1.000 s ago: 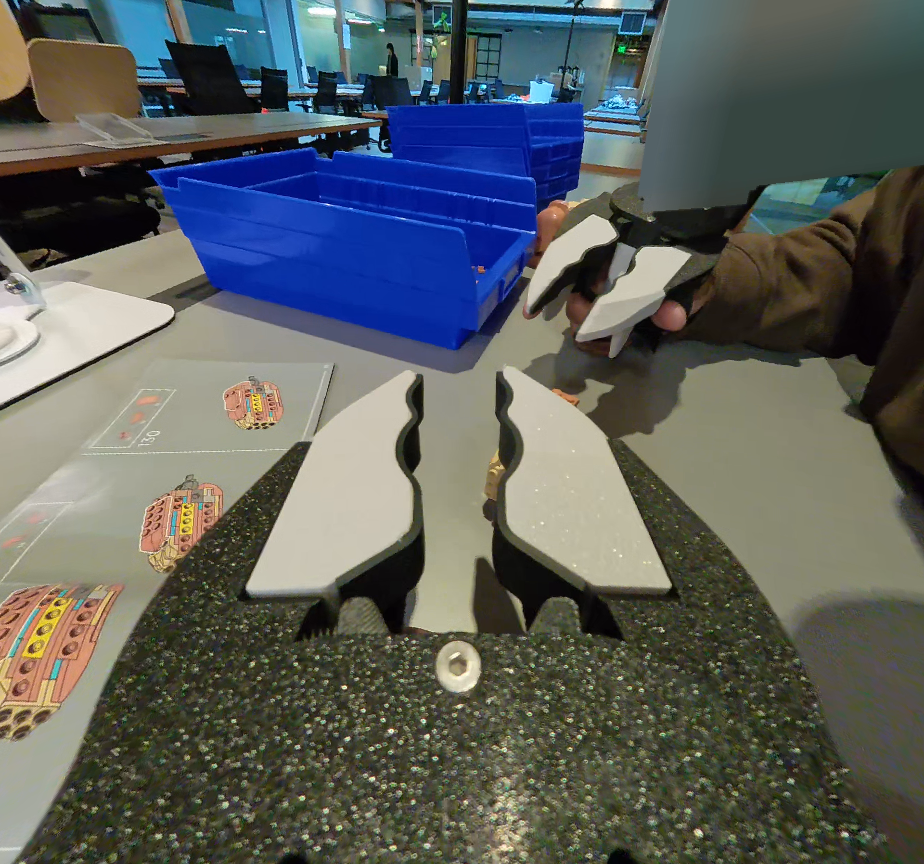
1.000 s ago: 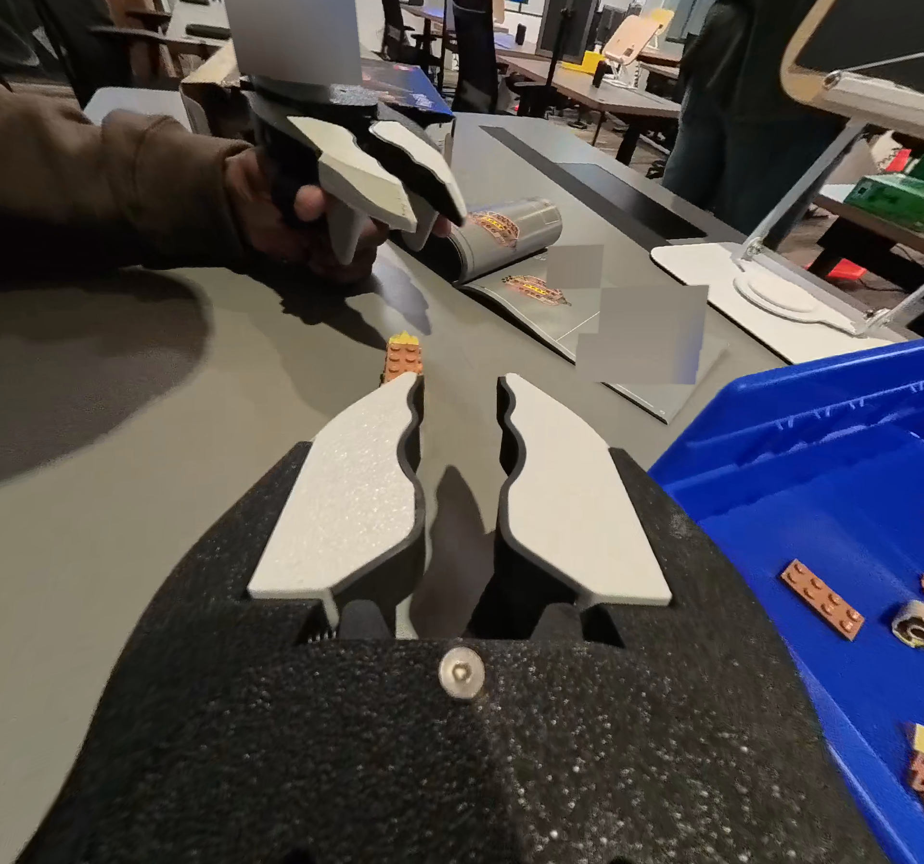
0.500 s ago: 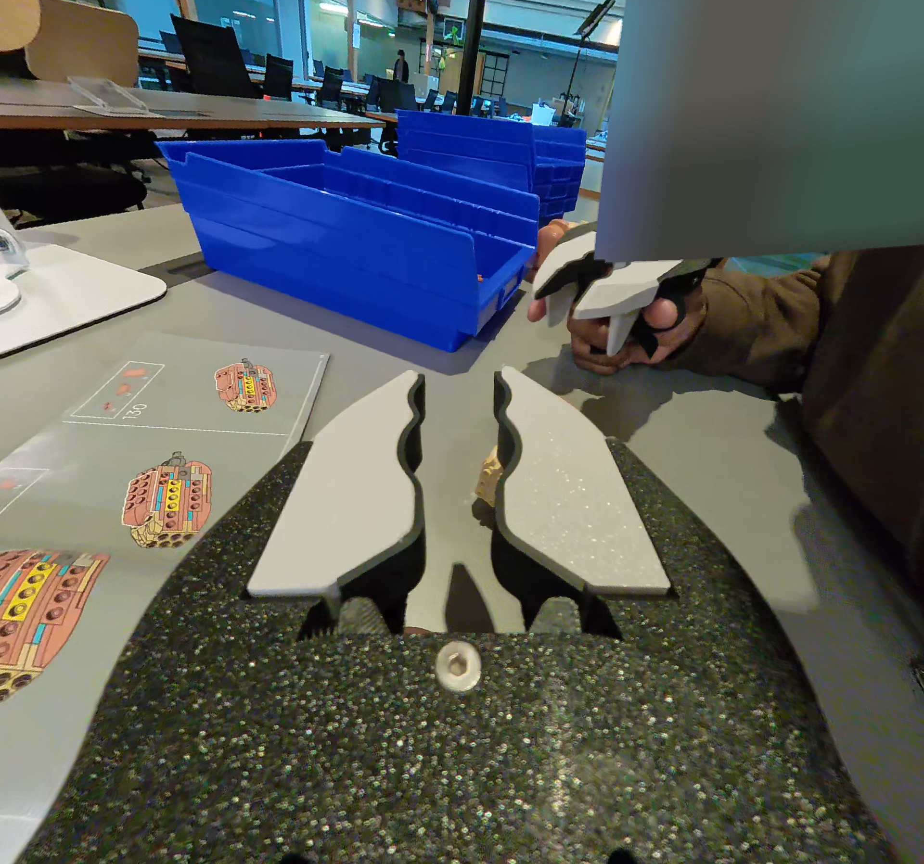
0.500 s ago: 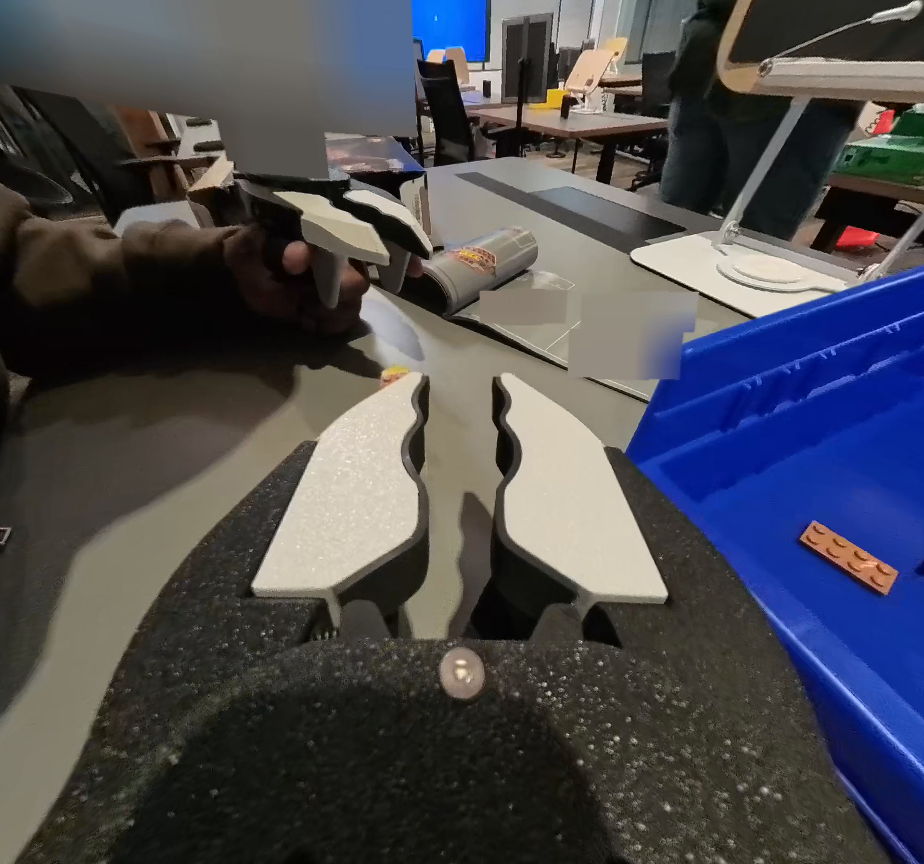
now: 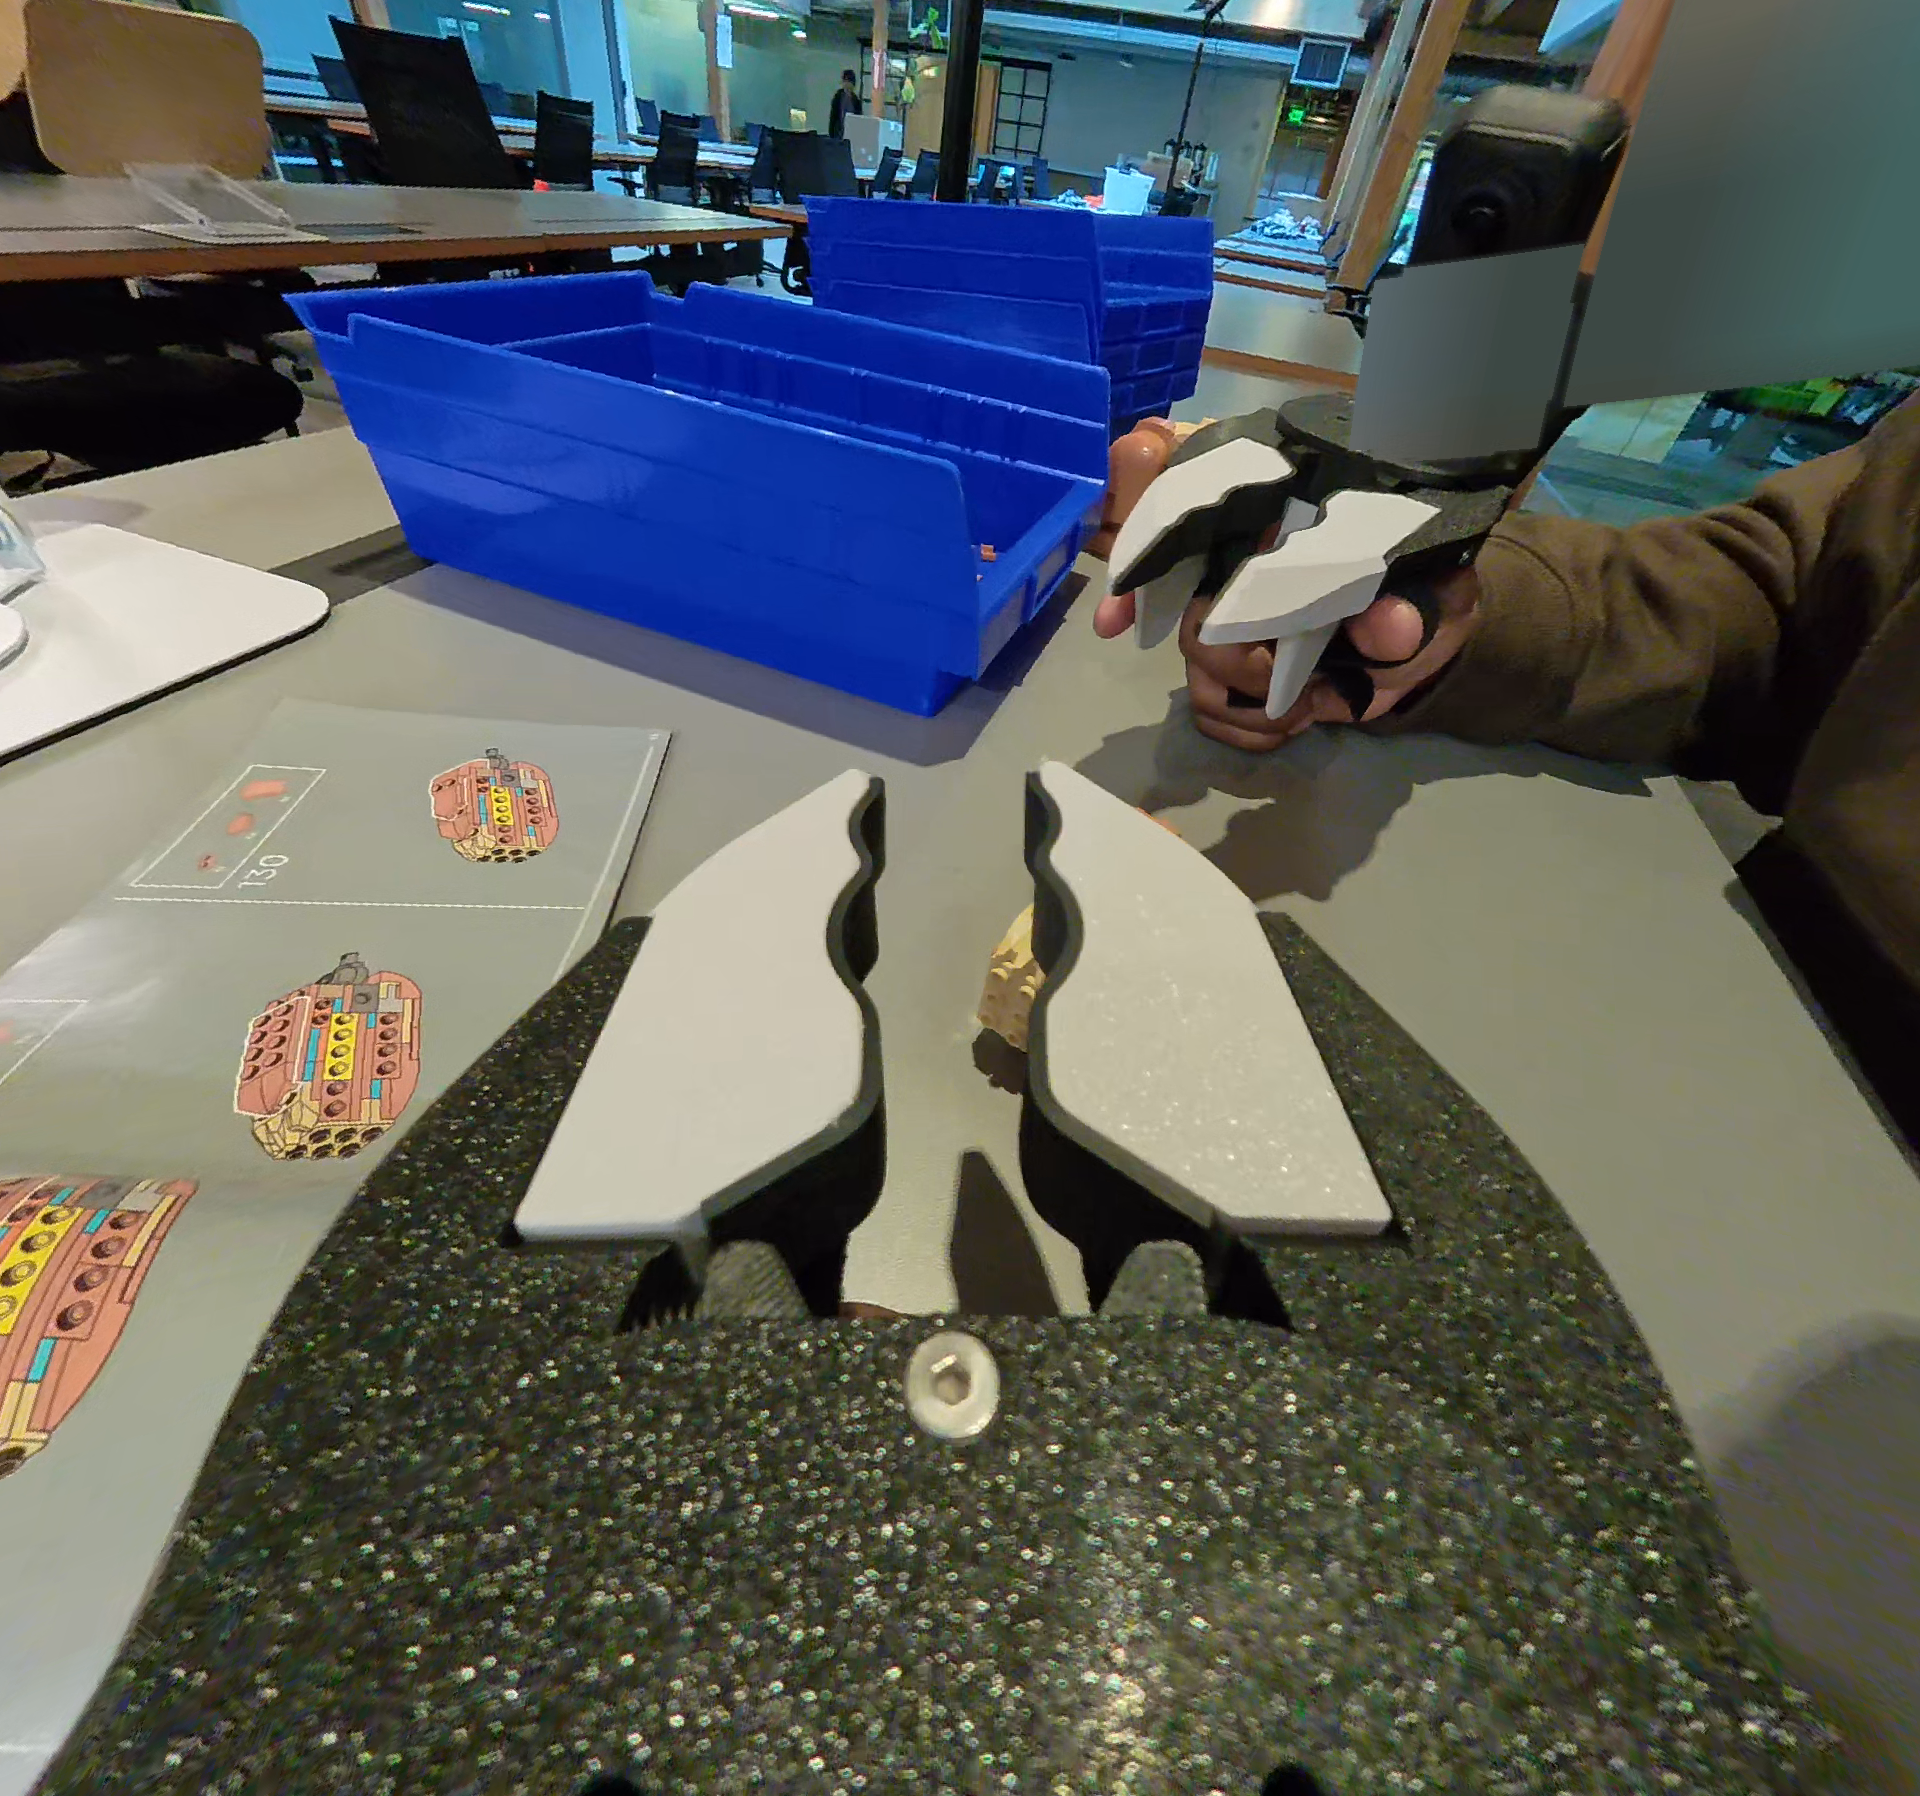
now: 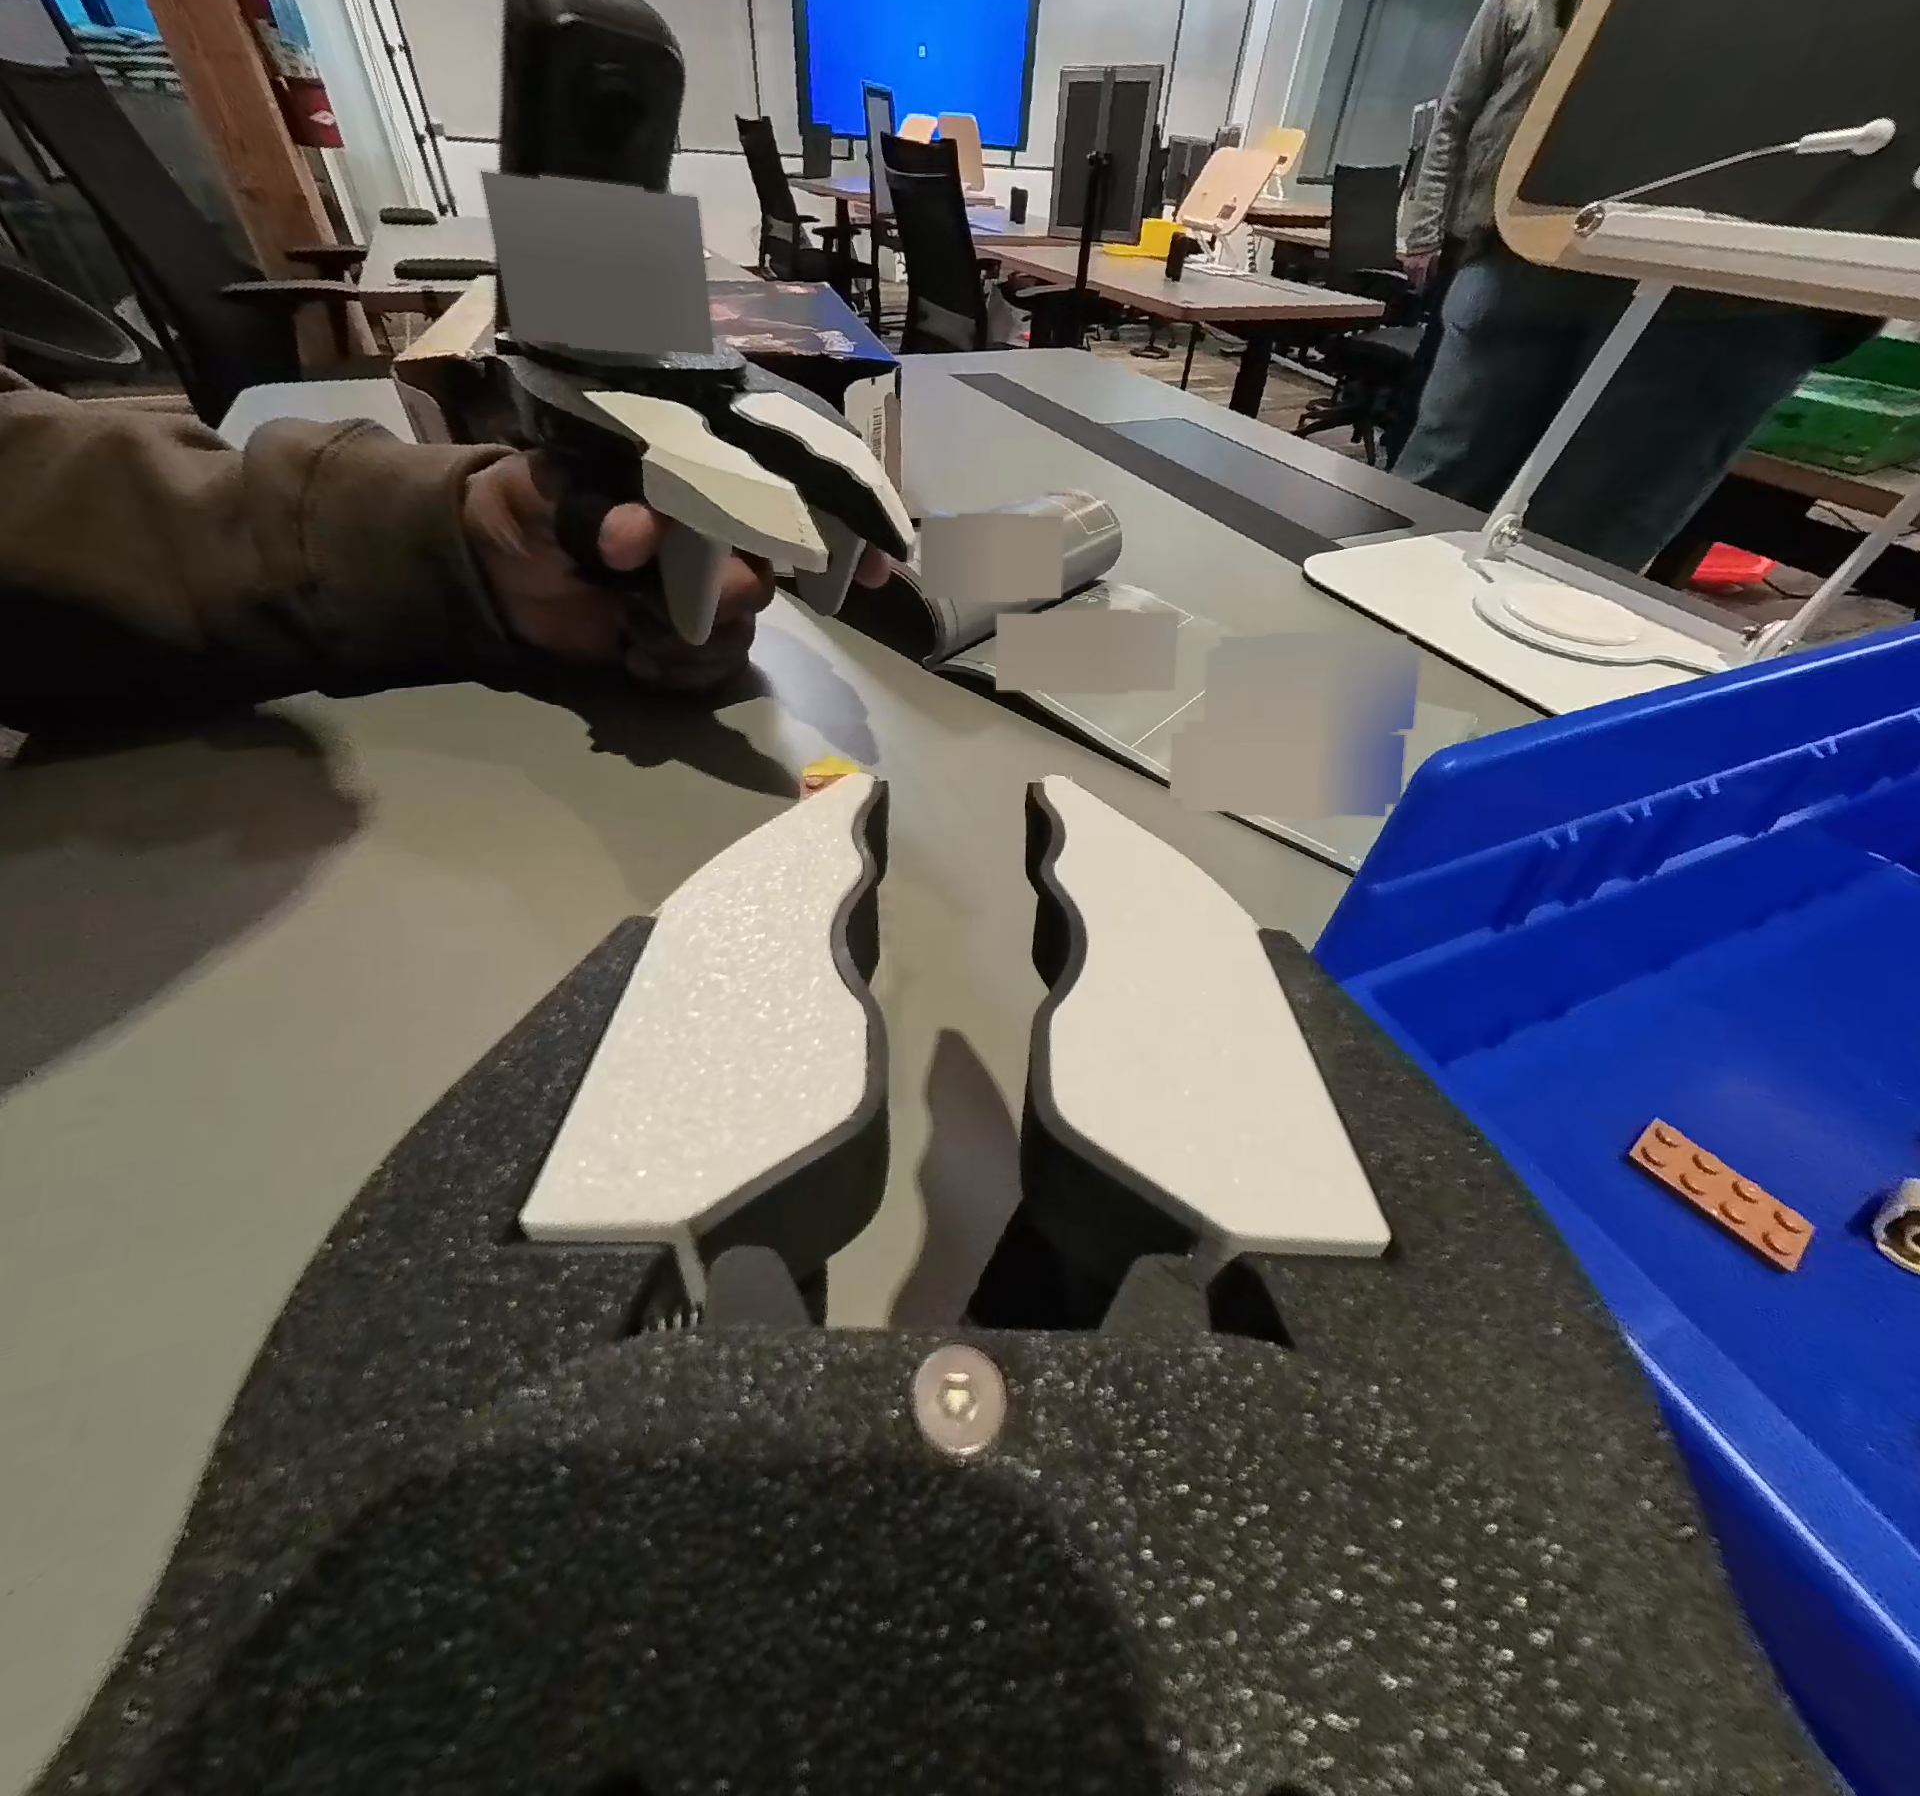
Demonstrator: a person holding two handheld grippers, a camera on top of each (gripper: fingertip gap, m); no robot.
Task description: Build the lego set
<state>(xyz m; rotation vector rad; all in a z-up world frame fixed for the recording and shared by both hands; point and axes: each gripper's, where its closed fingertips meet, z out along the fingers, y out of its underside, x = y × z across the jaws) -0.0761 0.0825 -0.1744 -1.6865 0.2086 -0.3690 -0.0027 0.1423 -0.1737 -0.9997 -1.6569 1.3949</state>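
Both claws apart w/ a gap, gripping nothing. Left claw (image 5: 954,790) hovers over the counter (image 5: 1455,998), tan lego bit (image 5: 1013,983) by its right finger. Right claw (image 6: 956,796) beside blue bin (image 6: 1558,873) w/ brown plate (image 6: 1722,1192).

right gripper (image 6: 956,796) parted — brown plate (image 6: 1720,1192) in blue bin (image 6: 1558,925)

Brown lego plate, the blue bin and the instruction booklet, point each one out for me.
Brown lego plate (image 6: 1722,1192): right wrist view, studded top.
Blue bin (image 5: 665,489): left wrist view, near side wall.
Instruction booklet (image 5: 343,925): left wrist view, open page.
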